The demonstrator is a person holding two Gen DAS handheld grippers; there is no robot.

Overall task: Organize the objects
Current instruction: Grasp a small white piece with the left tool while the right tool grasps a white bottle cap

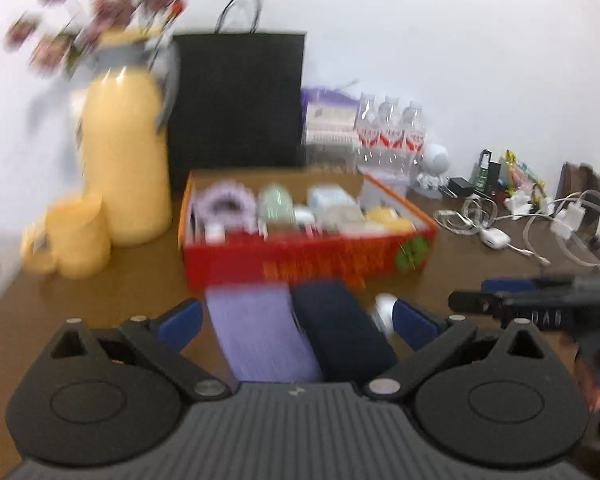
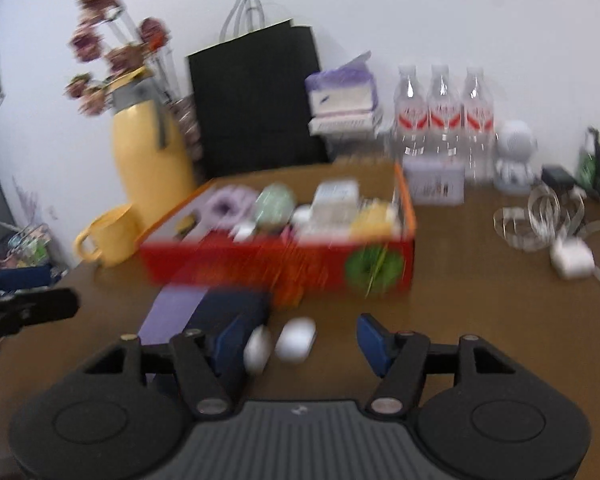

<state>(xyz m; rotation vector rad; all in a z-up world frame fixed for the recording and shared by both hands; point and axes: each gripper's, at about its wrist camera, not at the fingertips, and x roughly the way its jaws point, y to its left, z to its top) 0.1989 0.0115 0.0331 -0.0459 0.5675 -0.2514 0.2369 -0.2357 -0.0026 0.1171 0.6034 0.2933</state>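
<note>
Between picks: left gripper [image 1: 296, 316] wide open over purple [image 1: 256, 332] & navy [image 1: 340, 332] pouches, right gripper [image 2: 300, 340] half-open, empty, near white earbud case [image 2: 296, 338]; next prob. grab case, drop into red box [image 2: 276, 260].

No text can be read anywhere in either view. The red box [image 2: 284, 264] carries orange print along its front wall and a green round mark near one corner, both smeared by blur. The three bottles [image 2: 444, 116] wear red-and-white labels whose wording is too small to make out. Pale marks on the right tongs [image 1: 548, 317] cannot be read either.
</note>
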